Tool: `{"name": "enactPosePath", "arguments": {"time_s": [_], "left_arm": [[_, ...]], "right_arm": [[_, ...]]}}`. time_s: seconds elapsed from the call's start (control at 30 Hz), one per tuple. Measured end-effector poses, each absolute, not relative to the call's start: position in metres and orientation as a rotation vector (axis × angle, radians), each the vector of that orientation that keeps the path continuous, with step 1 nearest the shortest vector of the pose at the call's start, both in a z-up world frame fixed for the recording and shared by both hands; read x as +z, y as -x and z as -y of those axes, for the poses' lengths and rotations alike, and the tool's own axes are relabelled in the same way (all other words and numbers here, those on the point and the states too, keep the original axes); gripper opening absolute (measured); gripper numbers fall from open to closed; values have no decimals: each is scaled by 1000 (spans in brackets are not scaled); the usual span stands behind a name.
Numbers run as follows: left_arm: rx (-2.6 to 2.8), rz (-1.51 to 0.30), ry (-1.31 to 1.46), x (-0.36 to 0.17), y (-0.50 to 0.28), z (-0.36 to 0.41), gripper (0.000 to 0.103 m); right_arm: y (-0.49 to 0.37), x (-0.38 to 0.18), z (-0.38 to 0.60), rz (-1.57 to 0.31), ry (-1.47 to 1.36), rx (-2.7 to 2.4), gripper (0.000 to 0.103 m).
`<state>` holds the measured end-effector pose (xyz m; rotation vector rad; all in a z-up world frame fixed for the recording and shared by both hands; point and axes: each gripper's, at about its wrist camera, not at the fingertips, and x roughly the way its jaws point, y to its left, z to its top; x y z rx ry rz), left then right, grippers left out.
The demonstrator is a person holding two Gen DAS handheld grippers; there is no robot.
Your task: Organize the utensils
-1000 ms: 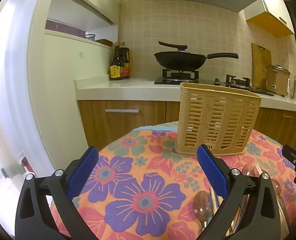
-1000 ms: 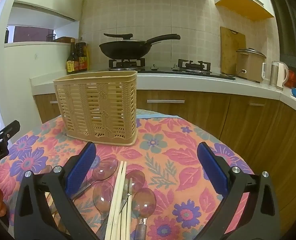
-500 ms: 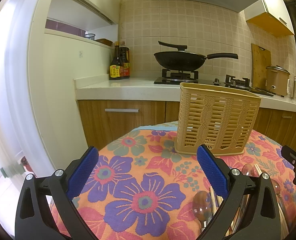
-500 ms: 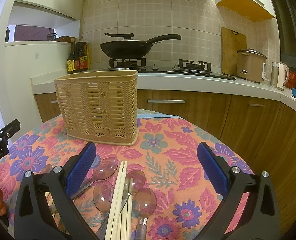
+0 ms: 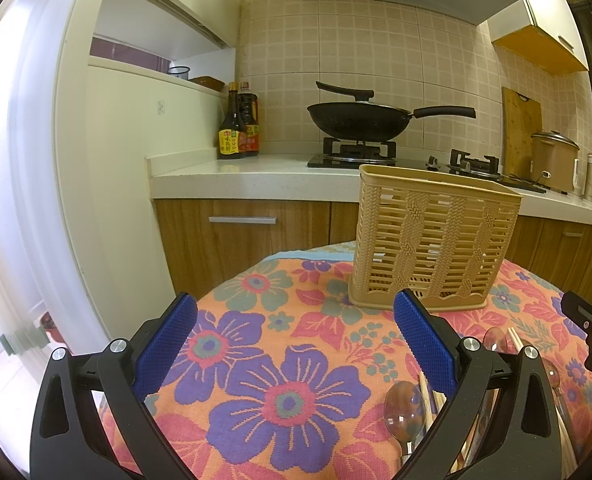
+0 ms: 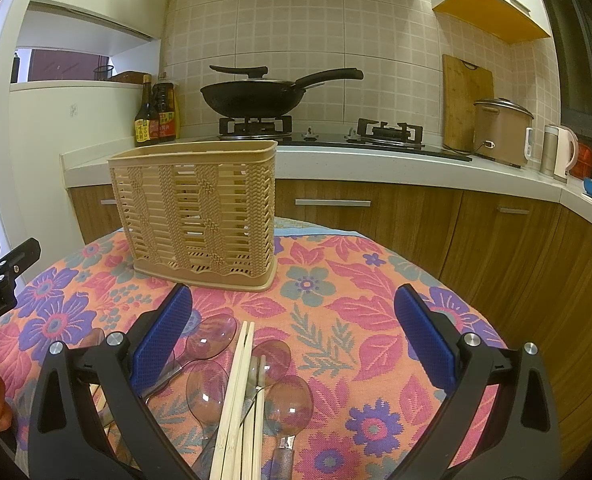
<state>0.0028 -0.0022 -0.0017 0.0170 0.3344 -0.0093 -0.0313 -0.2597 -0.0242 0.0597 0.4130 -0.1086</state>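
A tan slatted utensil basket [image 6: 200, 212] stands upright on the floral tablecloth [image 6: 336, 320]; it also shows in the left wrist view [image 5: 432, 240]. Several clear spoons [image 6: 288, 396] and pale wooden chopsticks [image 6: 238, 392] lie in a loose pile in front of it, between my right gripper's fingers and near its left one. My right gripper [image 6: 292, 332] is open and empty above the pile. My left gripper [image 5: 296, 336] is open and empty over bare cloth, left of the pile; a spoon [image 5: 402, 404] and chopsticks [image 5: 428, 394] show by its right finger.
The table is round; its far edge lies just behind the basket. Behind it runs a kitchen counter [image 6: 376, 160] with a black wok [image 6: 256, 98] on a stove, sauce bottles [image 5: 238, 128], a rice cooker [image 6: 500, 130] and a kettle [image 6: 560, 152]. A white wall [image 5: 116, 200] stands left.
Almost nothing has moved. Both grippers stay open and hover in nearly the same place; the views shift only very slightly.
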Motion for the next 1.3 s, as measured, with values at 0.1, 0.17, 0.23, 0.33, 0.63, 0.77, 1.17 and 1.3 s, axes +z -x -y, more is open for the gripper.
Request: {"name": "enactPosePath", "arguments": {"time_s": [0.1, 0.17, 0.23, 0.33, 0.63, 0.77, 1.17, 1.3], "left_arm": [[-10, -335, -17, -1, -3, 2, 96], [-10, -336, -16, -1, -3, 1, 96], [-10, -335, -15, -1, -3, 1, 96], [-11, -333, -16, -1, -2, 2, 96], [-17, -341, -16, -1, -2, 4, 96], [-17, -340, -15, -2, -1, 5, 96], [-20, -348, -15, -3, -3, 5, 96], [-21, -348, -15, -4, -3, 5, 96]], "right_arm": [[31, -24, 259, -413, -59, -108, 96], [32, -24, 259, -412, -58, -108, 96], [31, -24, 259, -413, -58, -109, 96], [31, -24, 259, -413, -59, -108, 96], [31, -24, 259, -413, -59, -109, 96], [31, -24, 259, -413, -59, -109, 96], [32, -24, 259, -415, -61, -110, 96], [33, -24, 260, -418, -67, -111, 96]]}}
